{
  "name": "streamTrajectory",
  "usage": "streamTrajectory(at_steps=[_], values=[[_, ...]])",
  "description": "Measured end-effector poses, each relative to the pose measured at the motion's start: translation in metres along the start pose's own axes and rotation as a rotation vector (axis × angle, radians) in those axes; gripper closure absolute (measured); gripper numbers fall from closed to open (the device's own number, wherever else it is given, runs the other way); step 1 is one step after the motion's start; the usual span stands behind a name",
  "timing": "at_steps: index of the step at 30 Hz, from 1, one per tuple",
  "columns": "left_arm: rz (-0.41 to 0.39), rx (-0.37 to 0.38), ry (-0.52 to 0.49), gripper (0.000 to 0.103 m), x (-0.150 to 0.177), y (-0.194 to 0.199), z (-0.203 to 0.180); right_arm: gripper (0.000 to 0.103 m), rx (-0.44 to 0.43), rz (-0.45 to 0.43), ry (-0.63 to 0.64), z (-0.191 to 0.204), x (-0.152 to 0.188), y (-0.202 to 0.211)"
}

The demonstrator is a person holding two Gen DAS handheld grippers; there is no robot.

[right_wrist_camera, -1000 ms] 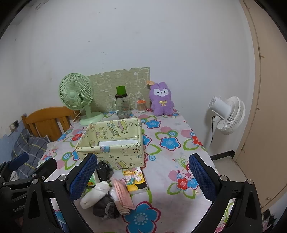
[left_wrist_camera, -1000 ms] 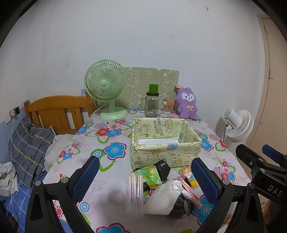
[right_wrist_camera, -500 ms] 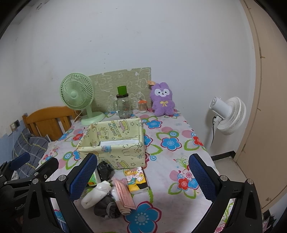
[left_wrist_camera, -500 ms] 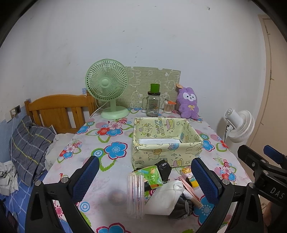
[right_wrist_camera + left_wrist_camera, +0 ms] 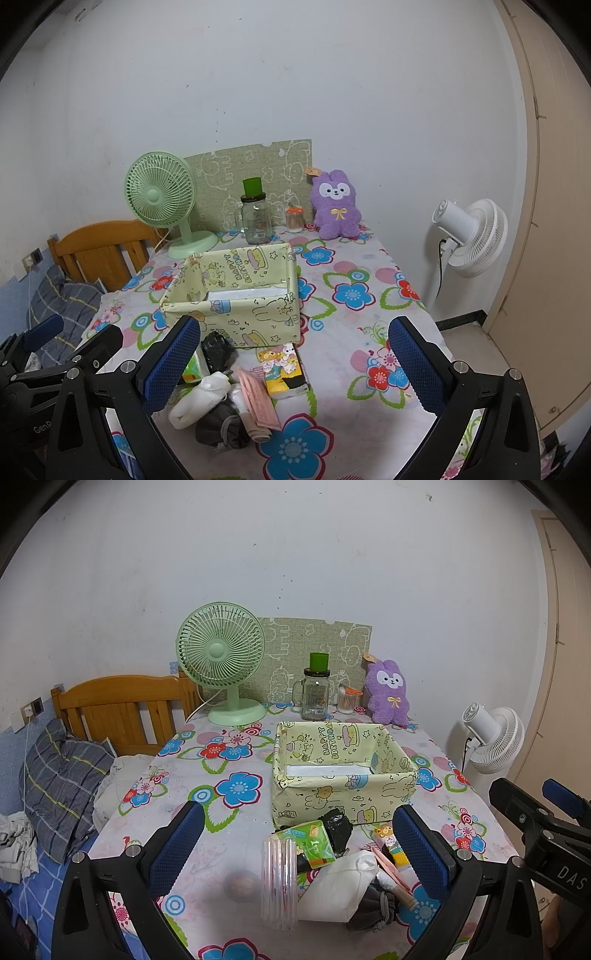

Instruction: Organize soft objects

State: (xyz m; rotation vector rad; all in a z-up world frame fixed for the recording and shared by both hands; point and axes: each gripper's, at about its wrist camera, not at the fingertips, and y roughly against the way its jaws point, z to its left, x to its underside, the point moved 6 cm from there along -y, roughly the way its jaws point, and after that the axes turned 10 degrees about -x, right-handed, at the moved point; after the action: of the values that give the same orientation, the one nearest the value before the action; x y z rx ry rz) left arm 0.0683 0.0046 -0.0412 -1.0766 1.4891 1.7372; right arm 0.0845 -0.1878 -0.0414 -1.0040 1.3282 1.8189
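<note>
left gripper (image 5: 293, 843) fingers were spread, empty. pile sat on tabletop (image 5: 236, 812) in front of the box (image 5: 341, 771): white pouch (image 5: 341, 884) light, squashy, pinch mid-fold; grey drawstring bag (image 5: 221, 424) limp, grab bunched neck. right gripper (image 5: 295, 363) fingers were spread, empty.

Ahead of us sits the box (image 5: 343, 771) on the table (image 5: 207, 823); a pile of soft things (image 5: 343, 871) lies before it, a plush toy (image 5: 388, 692) behind.
</note>
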Motion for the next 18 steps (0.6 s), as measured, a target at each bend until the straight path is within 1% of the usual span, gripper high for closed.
streamTrajectory(at_steps=[10,14,18], values=[[0.003,-0.004,-0.001,0.002,0.0008,0.0006,0.0010,0.002,-0.002,0.001,-0.001,0.0003,0.0006,-0.0002],[0.005,-0.008,-0.001,0.002,0.0023,0.0012,0.0017,0.005,-0.022,0.008,0.001,0.0047,0.0028,-0.0018],[0.009,-0.011,-0.006,0.004,0.0048,-0.0009,0.0005,0.006,-0.033,0.012,0.001,0.0082,0.0045,-0.0038]])
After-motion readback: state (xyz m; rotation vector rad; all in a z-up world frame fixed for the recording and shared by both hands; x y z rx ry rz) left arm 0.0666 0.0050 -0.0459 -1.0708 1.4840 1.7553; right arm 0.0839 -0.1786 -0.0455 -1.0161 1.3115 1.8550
